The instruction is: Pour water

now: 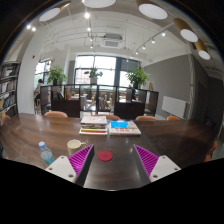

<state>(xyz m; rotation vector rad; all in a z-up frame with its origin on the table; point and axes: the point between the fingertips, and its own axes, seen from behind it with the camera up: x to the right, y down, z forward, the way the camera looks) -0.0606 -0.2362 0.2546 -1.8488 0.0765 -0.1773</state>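
A clear water bottle with a blue cap (45,153) stands on the dark wooden table (150,132), left of my fingers. A pale cup (74,146) stands just right of the bottle, close to my left finger. A red round coaster (105,155) lies on the table between and just ahead of my fingers. My gripper (112,160) is open and empty, its purple pads (146,158) wide apart above the table.
A stack of books (94,126) and a flat box (125,127) lie farther back in the middle of the table. Chairs (56,114) line the far side. Potted plants (138,76) and windows stand beyond.
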